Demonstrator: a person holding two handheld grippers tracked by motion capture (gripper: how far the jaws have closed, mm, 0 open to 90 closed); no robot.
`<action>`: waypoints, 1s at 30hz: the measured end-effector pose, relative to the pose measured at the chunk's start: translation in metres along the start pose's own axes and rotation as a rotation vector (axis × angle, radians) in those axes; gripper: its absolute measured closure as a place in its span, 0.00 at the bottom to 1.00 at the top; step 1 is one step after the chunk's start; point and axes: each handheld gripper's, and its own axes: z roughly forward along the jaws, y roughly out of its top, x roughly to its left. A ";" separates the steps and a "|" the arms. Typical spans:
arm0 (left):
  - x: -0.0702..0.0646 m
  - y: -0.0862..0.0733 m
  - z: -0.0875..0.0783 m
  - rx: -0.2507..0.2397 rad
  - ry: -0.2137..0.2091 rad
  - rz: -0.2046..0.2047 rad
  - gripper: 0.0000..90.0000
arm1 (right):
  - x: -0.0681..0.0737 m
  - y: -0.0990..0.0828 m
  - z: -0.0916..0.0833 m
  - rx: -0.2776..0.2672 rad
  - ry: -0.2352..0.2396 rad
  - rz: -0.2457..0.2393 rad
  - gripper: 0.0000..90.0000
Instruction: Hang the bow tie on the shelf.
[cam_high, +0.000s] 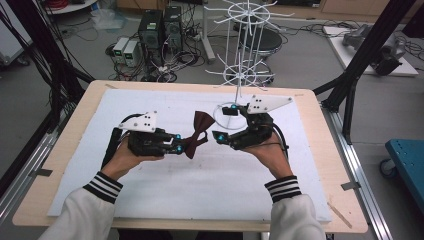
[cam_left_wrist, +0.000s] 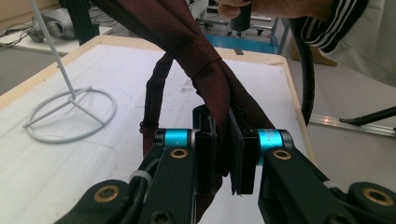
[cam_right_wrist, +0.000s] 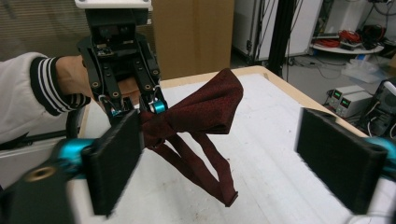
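A dark red bow tie (cam_high: 197, 132) hangs above the white foam sheet (cam_high: 200, 185) at mid-table. My left gripper (cam_high: 178, 144) is shut on its knot. In the left gripper view both pads of that gripper (cam_left_wrist: 223, 140) pinch the fabric (cam_left_wrist: 205, 70), and a strap loops down behind. My right gripper (cam_high: 225, 121) stands open just right of the tie. In the right gripper view the right gripper (cam_right_wrist: 229, 158) has its pads wide apart with nothing pressed between them. The tie (cam_right_wrist: 205, 105) and the left gripper (cam_right_wrist: 137, 108) lie beyond, and the strap loop dangles below.
A white wire display stand (cam_high: 240, 45) rises at the back of the table, its ring base (cam_left_wrist: 70, 114) resting on the foam behind my right gripper. Black frame posts (cam_high: 370, 45) flank the table. Computers (cam_high: 160, 30) and cables sit on the floor beyond.
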 end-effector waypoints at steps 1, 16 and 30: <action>0.000 0.000 0.000 -0.002 0.001 0.001 0.91 | -0.001 0.000 0.001 0.001 -0.001 0.004 0.17; -0.002 0.002 0.004 -0.015 -0.037 0.022 0.91 | -0.007 0.002 0.014 -0.006 0.121 0.042 0.48; -0.002 0.002 0.004 -0.005 -0.023 0.018 0.90 | 0.000 0.006 0.013 -0.044 0.147 -0.024 0.93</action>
